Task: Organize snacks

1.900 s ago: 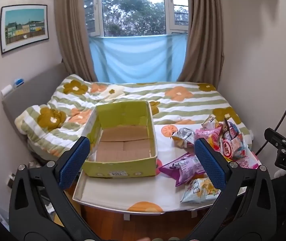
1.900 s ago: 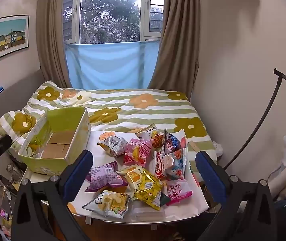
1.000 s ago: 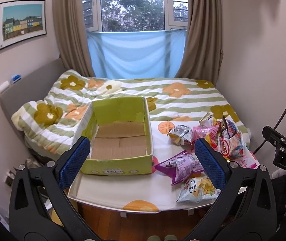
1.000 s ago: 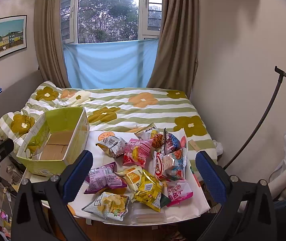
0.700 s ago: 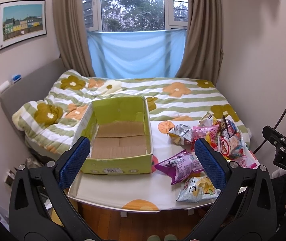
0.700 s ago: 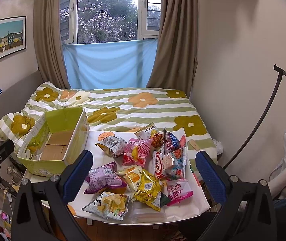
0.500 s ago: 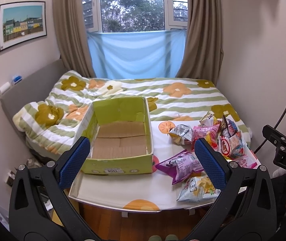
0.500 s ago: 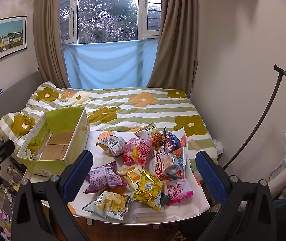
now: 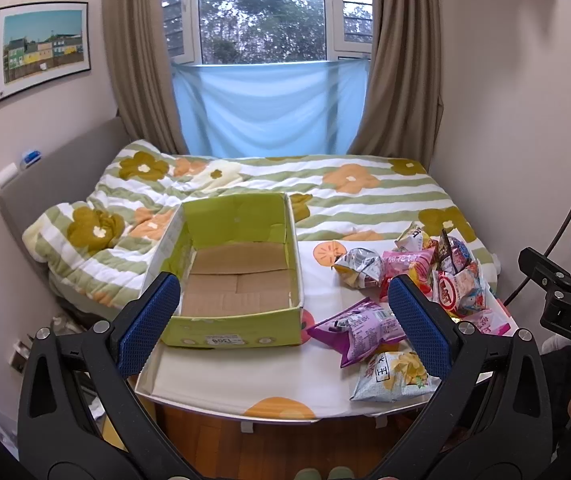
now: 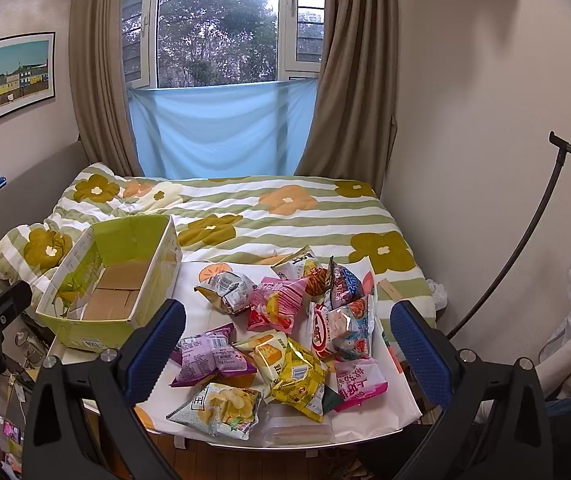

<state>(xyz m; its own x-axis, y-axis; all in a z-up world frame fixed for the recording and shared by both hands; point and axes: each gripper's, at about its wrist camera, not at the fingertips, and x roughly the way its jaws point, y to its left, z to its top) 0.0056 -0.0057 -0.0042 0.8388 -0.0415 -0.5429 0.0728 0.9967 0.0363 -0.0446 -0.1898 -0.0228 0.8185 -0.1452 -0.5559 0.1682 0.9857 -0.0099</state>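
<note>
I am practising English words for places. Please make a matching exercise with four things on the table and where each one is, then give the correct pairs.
Things:
1. green cardboard box
2. purple snack bag
3. potato chip bag
4. yellow snack bag

Places:
A. at the near table edge, in front of the purple one
B. left side of the table, empty
C. partly on top of other packets
D. between the box and the pile

Pairs: 1-B, 2-D, 3-A, 4-C
</note>
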